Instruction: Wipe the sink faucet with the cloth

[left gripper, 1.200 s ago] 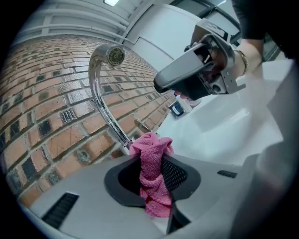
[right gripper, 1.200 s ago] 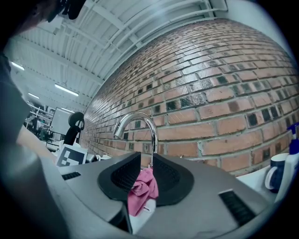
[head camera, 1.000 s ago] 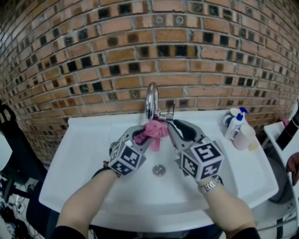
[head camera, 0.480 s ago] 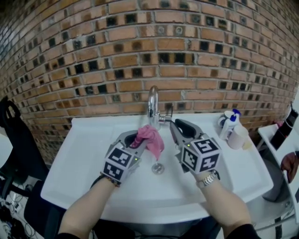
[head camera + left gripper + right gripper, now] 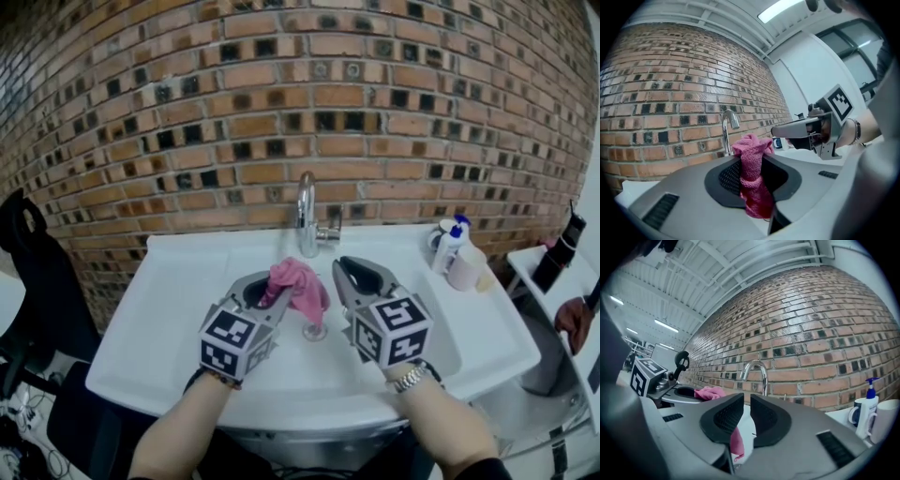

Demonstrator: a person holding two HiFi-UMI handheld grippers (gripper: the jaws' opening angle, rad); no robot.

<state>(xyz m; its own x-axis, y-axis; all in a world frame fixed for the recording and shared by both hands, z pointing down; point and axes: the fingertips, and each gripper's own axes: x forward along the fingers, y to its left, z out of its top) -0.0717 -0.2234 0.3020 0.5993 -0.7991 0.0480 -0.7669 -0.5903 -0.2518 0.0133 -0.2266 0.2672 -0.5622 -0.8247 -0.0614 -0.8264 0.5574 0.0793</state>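
Note:
A chrome faucet [image 5: 306, 211] stands at the back of the white sink [image 5: 169, 309]. My left gripper [image 5: 272, 281] is shut on a pink cloth [image 5: 298, 284], which bunches above the jaws and hangs below them [image 5: 752, 178]. It hovers over the basin, in front of the faucet [image 5: 727, 129] and apart from it. My right gripper [image 5: 352, 272] is beside it on the right, also short of the faucet [image 5: 757, 373]. Its jaws have just been closing, and a narrow gap with nothing in it remains between the pads [image 5: 726, 416].
A drain [image 5: 315, 331] lies in the basin under the cloth. A blue-topped spray bottle [image 5: 450, 246] and a white cup [image 5: 466, 267] stand on the sink's right rim. A brick wall rises behind. A black chair [image 5: 28, 281] is at the left.
Both grippers have drawn back from the faucet toward me, the left carrying the cloth off it and rolling a little. The right jaws have narrowed.

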